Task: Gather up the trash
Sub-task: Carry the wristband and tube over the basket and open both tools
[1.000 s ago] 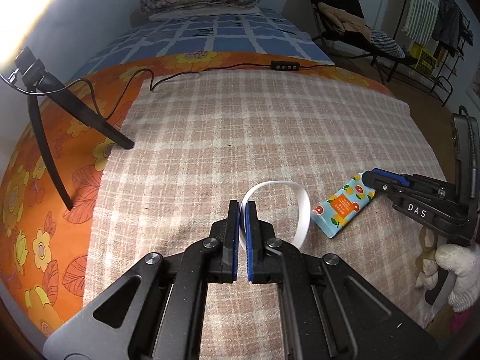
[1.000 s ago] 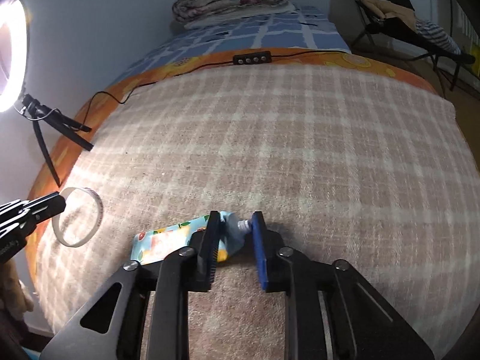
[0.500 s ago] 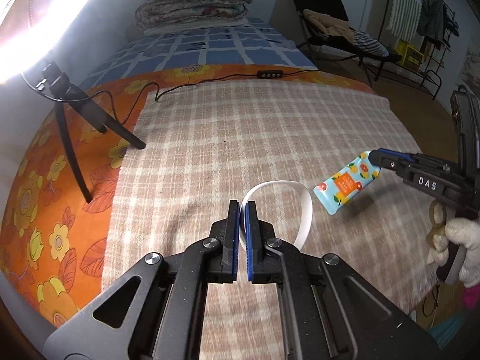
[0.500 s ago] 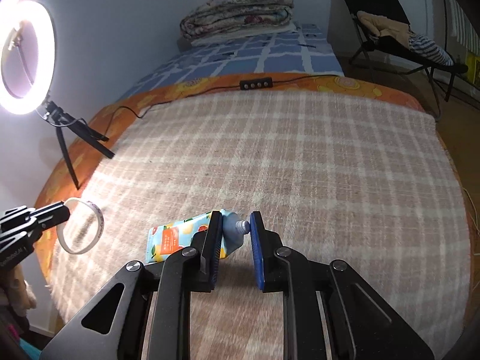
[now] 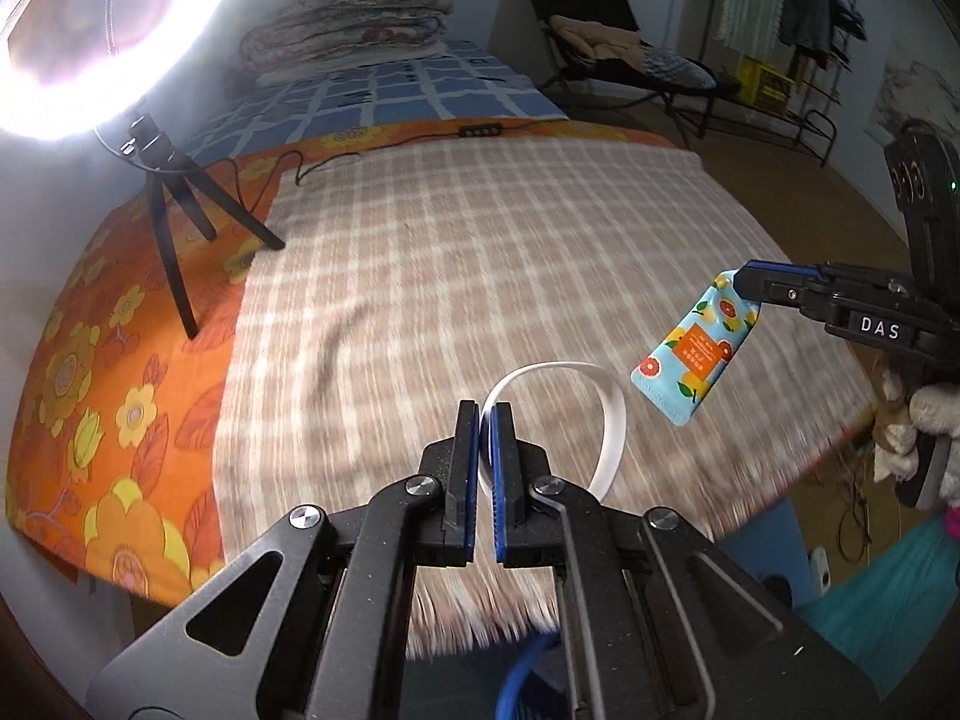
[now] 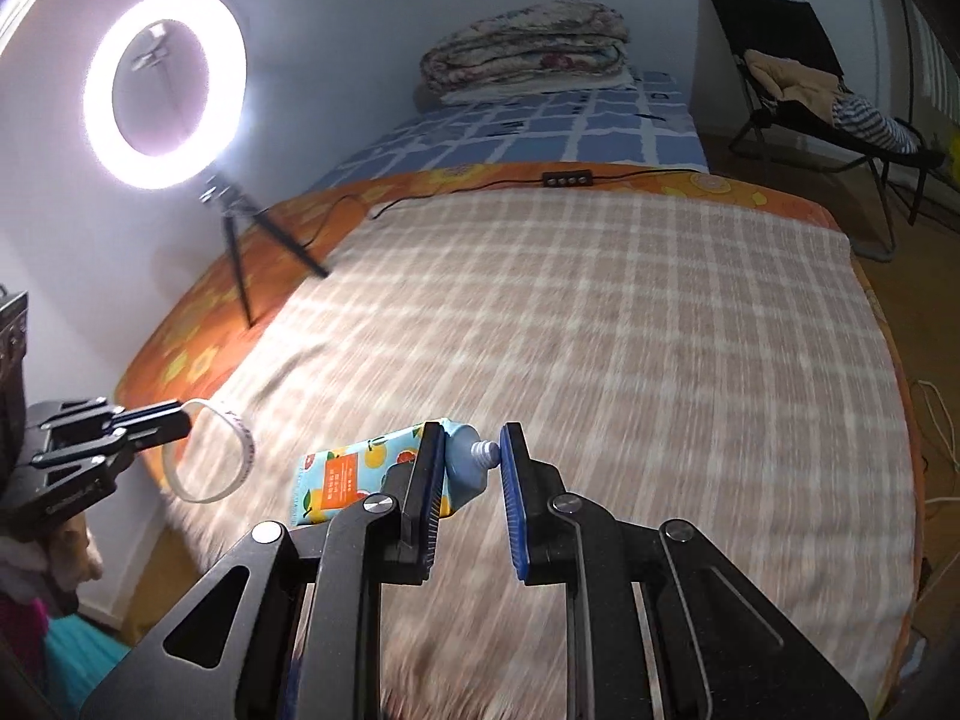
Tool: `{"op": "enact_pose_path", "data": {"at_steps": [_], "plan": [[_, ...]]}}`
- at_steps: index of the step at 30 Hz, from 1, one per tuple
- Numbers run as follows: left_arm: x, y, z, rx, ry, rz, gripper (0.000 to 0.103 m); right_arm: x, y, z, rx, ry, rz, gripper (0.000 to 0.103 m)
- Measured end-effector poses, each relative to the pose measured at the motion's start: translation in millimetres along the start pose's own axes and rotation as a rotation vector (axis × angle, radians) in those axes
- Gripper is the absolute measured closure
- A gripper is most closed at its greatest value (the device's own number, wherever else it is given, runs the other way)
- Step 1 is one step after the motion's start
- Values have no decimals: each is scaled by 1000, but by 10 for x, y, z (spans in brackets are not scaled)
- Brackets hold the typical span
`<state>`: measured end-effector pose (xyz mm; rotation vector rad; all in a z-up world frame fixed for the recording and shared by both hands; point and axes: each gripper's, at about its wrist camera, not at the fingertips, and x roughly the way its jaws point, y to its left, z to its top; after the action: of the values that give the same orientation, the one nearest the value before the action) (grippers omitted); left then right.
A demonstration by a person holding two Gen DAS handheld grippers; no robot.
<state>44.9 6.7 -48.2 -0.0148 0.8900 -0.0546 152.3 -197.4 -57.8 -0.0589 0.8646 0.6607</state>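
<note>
My left gripper is shut on a white ring-shaped band and holds it in the air above the front edge of the checked blanket. The band also shows in the right wrist view, pinched by the left gripper. My right gripper is shut on a light-blue tube with orange fruit print, gripped near its capless neck. In the left wrist view the tube hangs down from the right gripper, clear of the bed.
A lit ring light on a black tripod stands on the orange flowered sheet at the left, with its cable and controller along the far side. Folded quilts lie further back. A folding chair stands at the right.
Both grippers have lifted and pulled back toward the bed's near edge with their items. The tube has left the blanket and now hangs in the air.
</note>
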Motion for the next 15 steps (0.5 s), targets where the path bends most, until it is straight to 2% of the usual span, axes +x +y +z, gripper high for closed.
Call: {"op": "enact_pose_path", "data": {"at_steps": [7,15], "plan": [[-179,-217,-565,36,60,-42,102,-302,206,-553,-41,54,50,86],[-163,-321,-1055,47,135,-67,102,-406,375,-1136,-76,138,91,86]]}}
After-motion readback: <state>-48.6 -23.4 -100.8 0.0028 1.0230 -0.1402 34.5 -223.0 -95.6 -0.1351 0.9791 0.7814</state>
